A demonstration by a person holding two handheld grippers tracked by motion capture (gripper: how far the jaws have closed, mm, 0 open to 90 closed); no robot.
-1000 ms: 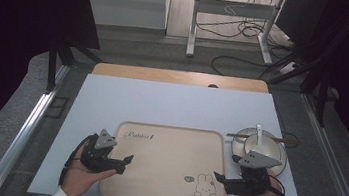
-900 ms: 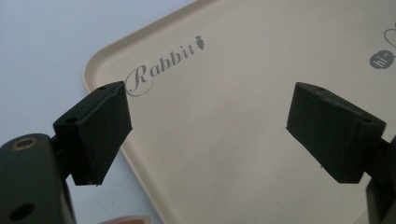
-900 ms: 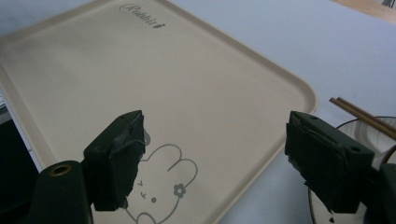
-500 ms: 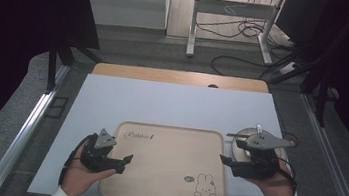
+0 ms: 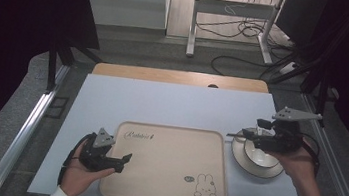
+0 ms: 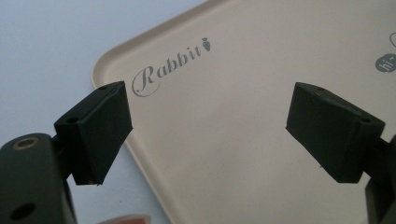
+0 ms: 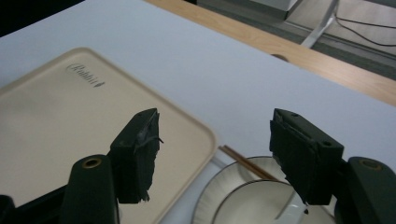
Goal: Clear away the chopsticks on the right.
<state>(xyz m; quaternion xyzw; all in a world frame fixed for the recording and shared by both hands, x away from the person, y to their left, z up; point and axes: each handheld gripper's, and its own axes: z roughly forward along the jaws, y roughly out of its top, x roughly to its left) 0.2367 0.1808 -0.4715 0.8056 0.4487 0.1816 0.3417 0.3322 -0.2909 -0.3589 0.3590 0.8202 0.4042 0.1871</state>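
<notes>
A beige tray (image 5: 169, 163) with "Rabbit" lettering and a small rabbit drawing lies at the table's near side. My left gripper (image 5: 125, 162) rests at its left edge, open, and in the left gripper view (image 6: 210, 130) the jaws stand wide over the bare tray (image 6: 224, 84). To the tray's right a white bowl (image 5: 261, 156) sits on a plate (image 5: 249, 167). My right gripper (image 5: 243, 134) hovers above the bowl, pointing left. Its jaws have just been closing, and nothing is between them (image 7: 215, 154). Brown chopsticks (image 7: 243, 162) lie by the bowl (image 7: 261, 205).
The tray and plate lie on a white table top (image 5: 161, 104) with a wooden strip (image 5: 180, 77) along its far edge. Metal rails run down both sides. Cables (image 5: 241, 30) and desk legs are on the floor beyond.
My right gripper has risen from the tray's right edge and moved to above the bowl, its jaws somewhat narrower. The left gripper has stayed put.
</notes>
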